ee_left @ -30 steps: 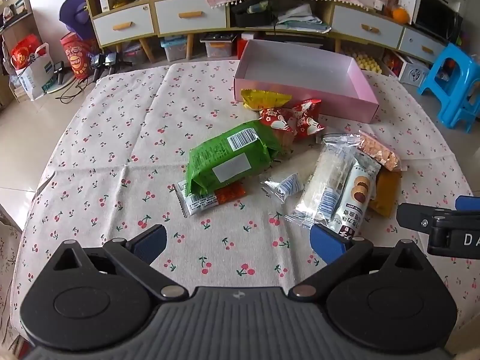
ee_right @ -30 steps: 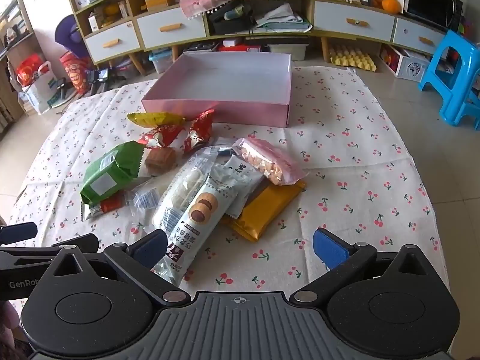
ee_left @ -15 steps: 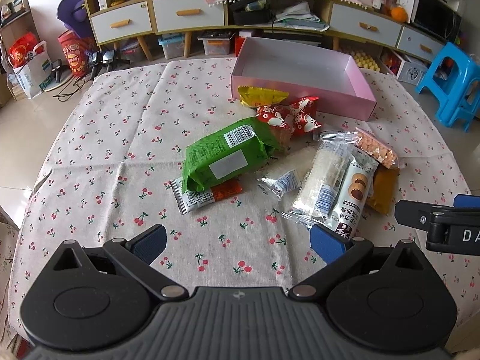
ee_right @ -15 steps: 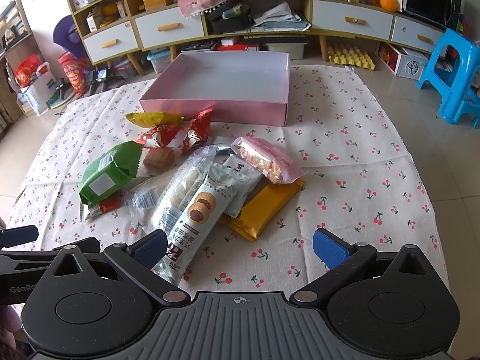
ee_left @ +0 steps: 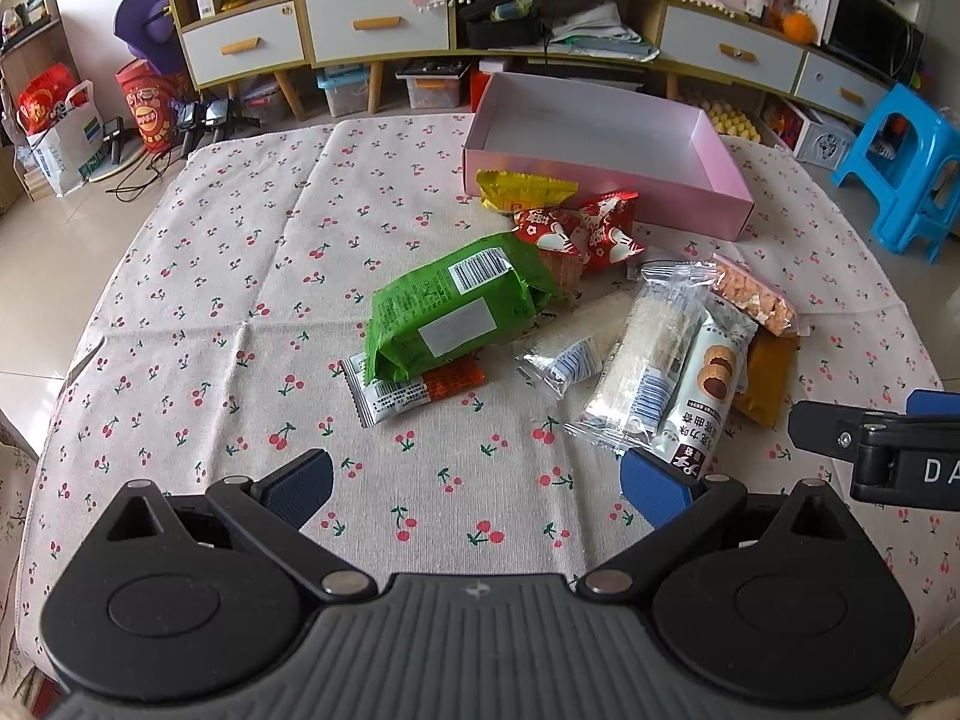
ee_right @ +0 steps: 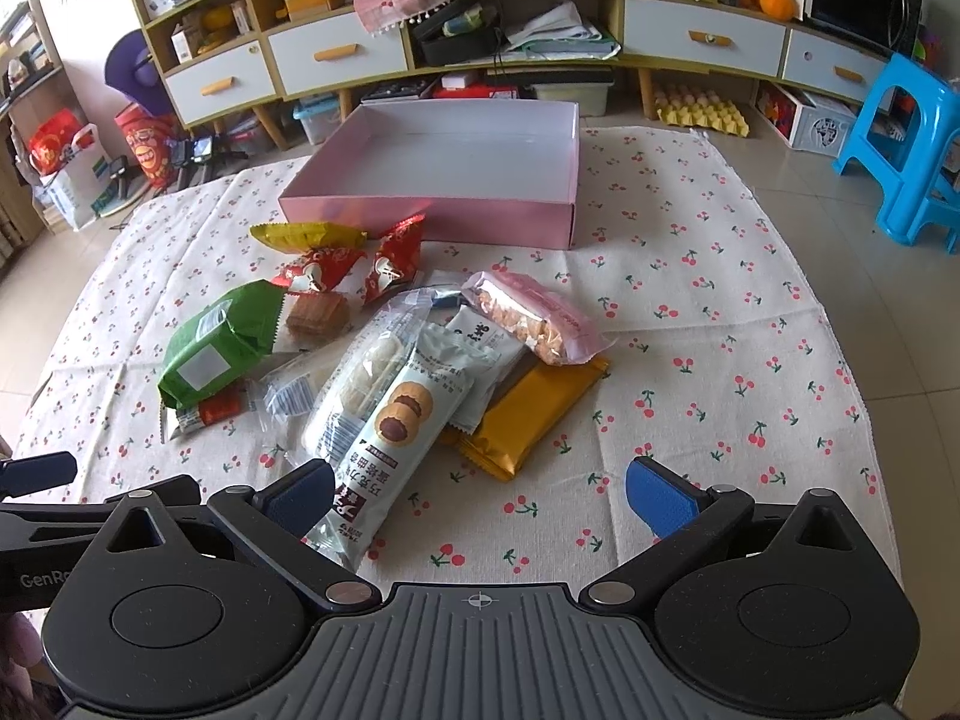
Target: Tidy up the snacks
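The snacks are lying in a loose heap on the table (ee_left: 180, 312), which is wearing a cloth with small cherries. The green pack (ee_left: 456, 312) is resting partly on a small white and orange sachet (ee_left: 414, 393). To the right of it a clear pack of white wafers (ee_left: 651, 348) and a chocolate biscuit pack (ee_right: 390, 432) are lying side by side and touching. A golden-brown pack (ee_right: 528, 414) is sitting partly under them, and a pink bag of small crackers (ee_right: 534, 315) is overlapping its far end. Behind the heap, two red candies (ee_right: 354, 264) and a yellow pack (ee_right: 306, 234) are lying just beside the pink box (ee_right: 432, 216), which is standing open at the far side of the table.

I am holding my left tongs (ee_left: 477, 483) over the near part of the cloth, spread wide apart and gripping nothing. My right tongs (ee_right: 480, 489) are also spread wide; the left finger (ee_right: 297, 495) is appearing against the near end of the biscuit pack, but I cannot tell if it is touching.
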Available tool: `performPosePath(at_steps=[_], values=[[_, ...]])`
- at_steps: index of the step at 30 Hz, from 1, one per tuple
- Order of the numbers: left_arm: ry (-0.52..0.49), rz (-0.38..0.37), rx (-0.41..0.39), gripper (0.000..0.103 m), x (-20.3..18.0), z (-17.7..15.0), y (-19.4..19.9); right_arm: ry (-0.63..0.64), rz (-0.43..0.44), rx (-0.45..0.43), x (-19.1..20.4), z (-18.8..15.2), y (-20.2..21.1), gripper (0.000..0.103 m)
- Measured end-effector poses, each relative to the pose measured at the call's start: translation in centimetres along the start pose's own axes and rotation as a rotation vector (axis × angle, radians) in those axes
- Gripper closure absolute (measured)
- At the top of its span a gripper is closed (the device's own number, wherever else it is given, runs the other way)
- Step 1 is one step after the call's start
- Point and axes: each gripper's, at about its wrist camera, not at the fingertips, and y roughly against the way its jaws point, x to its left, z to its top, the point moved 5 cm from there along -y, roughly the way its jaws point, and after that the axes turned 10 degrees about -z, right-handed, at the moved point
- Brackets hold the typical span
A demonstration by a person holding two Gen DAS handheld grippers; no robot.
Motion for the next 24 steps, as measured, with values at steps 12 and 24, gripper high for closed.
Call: performPosePath(at_steps=[12,24], values=[[0.001,0.003,0.004,0.001,0.08,-0.06,-0.07,0.002,-0.001,0.006,0.18,-0.13,-0.05,0.0],[0.0,0.009,0.014,0.001,-0.04,-0.11,-0.33,0.011,-0.003,0.016,0.34,-0.2,-0.28,0.0]])
